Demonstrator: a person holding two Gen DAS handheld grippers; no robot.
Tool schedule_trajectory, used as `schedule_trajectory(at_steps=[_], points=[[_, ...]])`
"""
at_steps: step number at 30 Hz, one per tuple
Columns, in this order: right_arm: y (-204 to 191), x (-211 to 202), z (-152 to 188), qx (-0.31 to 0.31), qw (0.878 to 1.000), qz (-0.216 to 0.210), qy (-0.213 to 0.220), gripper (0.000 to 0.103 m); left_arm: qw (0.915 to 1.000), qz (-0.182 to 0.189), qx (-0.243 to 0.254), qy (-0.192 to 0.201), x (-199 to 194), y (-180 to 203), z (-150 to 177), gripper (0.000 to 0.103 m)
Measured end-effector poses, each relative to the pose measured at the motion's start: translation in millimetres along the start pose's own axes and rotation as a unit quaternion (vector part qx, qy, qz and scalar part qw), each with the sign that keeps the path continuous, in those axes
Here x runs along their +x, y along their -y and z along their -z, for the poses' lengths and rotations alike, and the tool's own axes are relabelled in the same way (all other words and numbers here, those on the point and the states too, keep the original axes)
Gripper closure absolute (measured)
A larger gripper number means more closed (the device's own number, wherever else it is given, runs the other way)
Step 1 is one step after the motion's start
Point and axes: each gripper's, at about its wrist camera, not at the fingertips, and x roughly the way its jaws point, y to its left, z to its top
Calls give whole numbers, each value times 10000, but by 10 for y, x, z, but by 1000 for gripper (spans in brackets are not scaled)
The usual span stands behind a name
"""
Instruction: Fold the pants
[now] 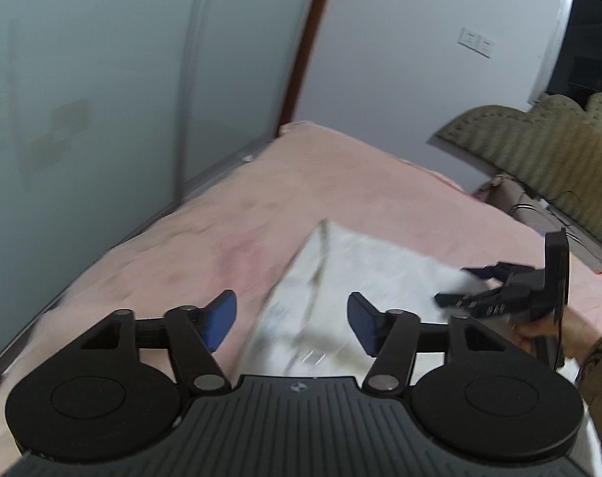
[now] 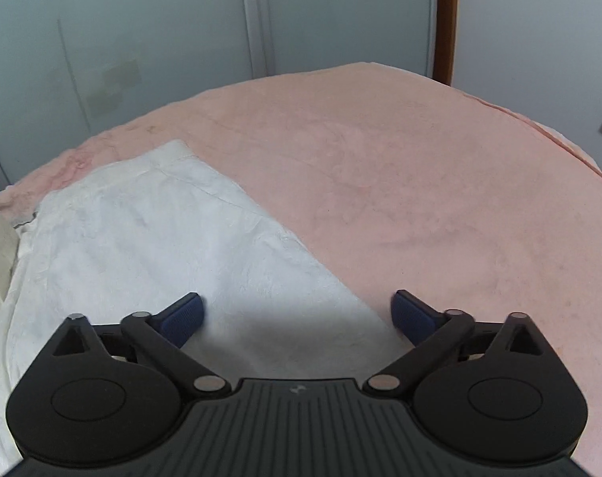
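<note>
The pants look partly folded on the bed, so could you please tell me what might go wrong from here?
1. Both tools, left and right, are open and hold nothing, so the white pants may spring back or loosen.
2. The cloth shows wrinkles and an uneven left edge; the next fold could lock them in.
3. The pink sheet is soft, so a low pinch might catch it too.

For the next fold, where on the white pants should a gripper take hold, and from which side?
Probably the near corner of the white pants, where the straight right edge ends beside the right gripper. Come in low from the bare pink sheet: the fabric lies flat, so only an edge offers its open fingers a pinch.
</note>
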Motion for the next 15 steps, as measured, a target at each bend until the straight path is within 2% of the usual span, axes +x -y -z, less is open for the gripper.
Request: schedule_trajectory(at_steps=[1, 3, 6, 8, 11, 15], points=[[-3, 28, -17, 77, 9999, -72, 100, 45, 10000, 12, 29, -28, 123, 75, -57, 35], [6, -45, -7, 175, 9994, -228, 174, 79, 9999, -1, 40, -143, 387, 187, -169, 35], [-232, -163, 47, -424, 9986, 136, 296, 87, 9985, 125, -257, -464, 772, 277, -345, 35], [-496, -288, 70, -914, 9937, 406, 514, 88, 9939, 425, -675, -764, 1015, 269, -440, 35], [-901, -554, 187, -1739, 9791, 664, 822, 89, 9792, 937, -1382, -1153, 1316, 193, -495, 35], [-1335, -840, 413, -2560, 9574, 883, 1007, 89, 9565, 1385, -2024, -1579, 1551, 154, -468, 35]])
